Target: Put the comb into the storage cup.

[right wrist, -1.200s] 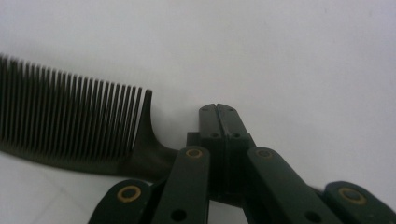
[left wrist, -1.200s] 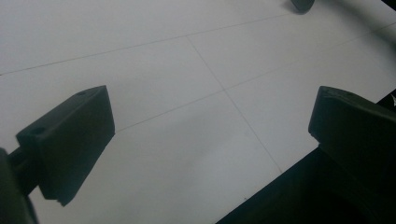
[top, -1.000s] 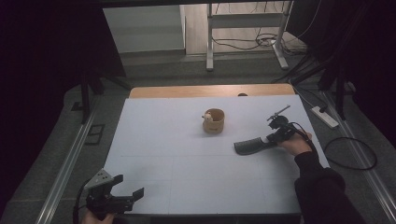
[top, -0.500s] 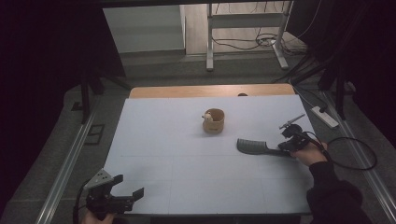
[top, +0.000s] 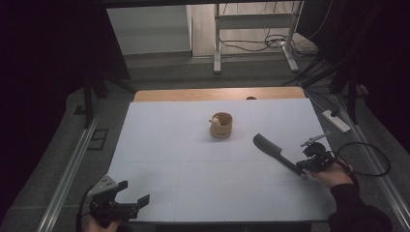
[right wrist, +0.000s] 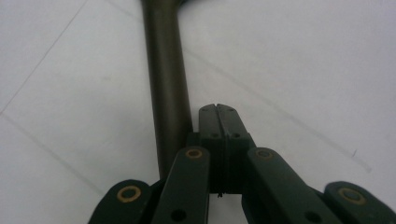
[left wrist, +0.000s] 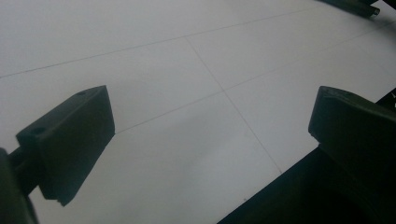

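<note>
1. Black spatula lies flat on the white table sheet, right of centre, blade end toward the middle of the table, handle end pointing at the right gripper.
2. In the right gripper view the spatula's handle runs up the frame just left of the jaws and alongside them; it is not between the pads.
3. Right gripper: jaws pressed fully together, pad against pad, nothing clamped between them. Its left linkage sits right against the handle's end; whether it actually touches cannot be told.
4. The right hand holds that gripper at the table's right edge, with the cable looping off to the right.
5. Left gripper: at the near left corner of the table, jaws spread wide, nothing between them, just bare sheet under them in the left gripper view.
6. Left hand is barely visible at the bottom edge, holding that gripper.
7. The two grippers are well apart, on opposite sides of the table.
8. Small round wooden cup stands upright near the table's centre, behind the spatula blade and apart from it.
9. A small pale object sits at the cup's left rim; too small to identify.
10. White power strip lies on the floor beyond the table's right edge.
</note>
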